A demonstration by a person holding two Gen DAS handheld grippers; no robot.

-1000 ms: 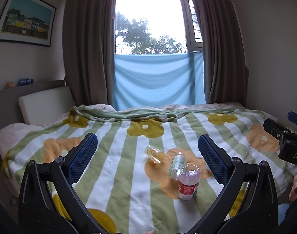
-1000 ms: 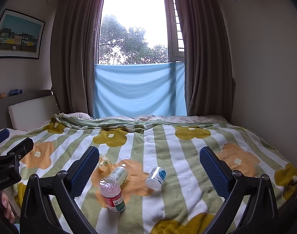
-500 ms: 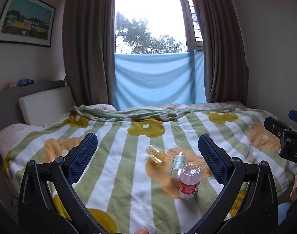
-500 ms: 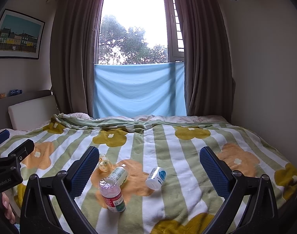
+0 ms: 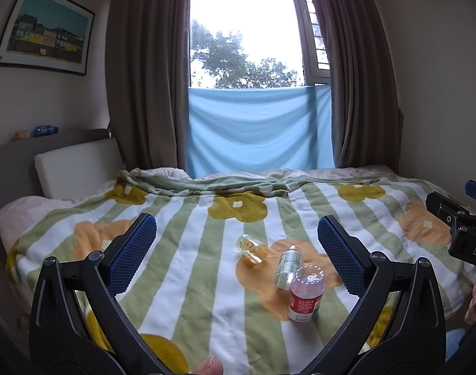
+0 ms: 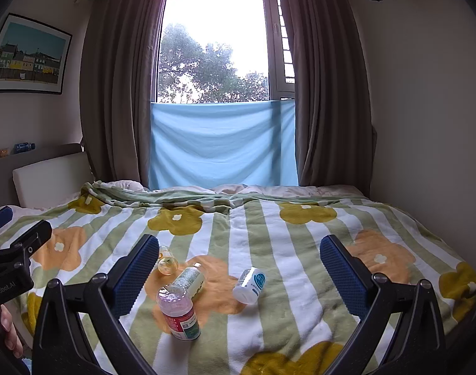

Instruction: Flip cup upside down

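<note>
Both claws hang over the near edge of the bed (image 6: 300, 250), spread wide with nothing in them: left claw (image 5: 234, 254), right claw (image 6: 238, 268). The cup (image 6: 178, 311), a clear bottle-like thing with a red label, stands on the striped flower blanket near the middle of the bed, just beside a white-green bottle (image 6: 189, 281) lying on its side. A small yellow bottle (image 6: 166, 261) and a white jar (image 6: 249, 285) lie close by.

You face a blanket (image 6: 269, 250) striped green and white with yellow and orange flowers, a pale blue cloth (image 6: 222, 143), brown curtains (image 6: 119, 93).
</note>
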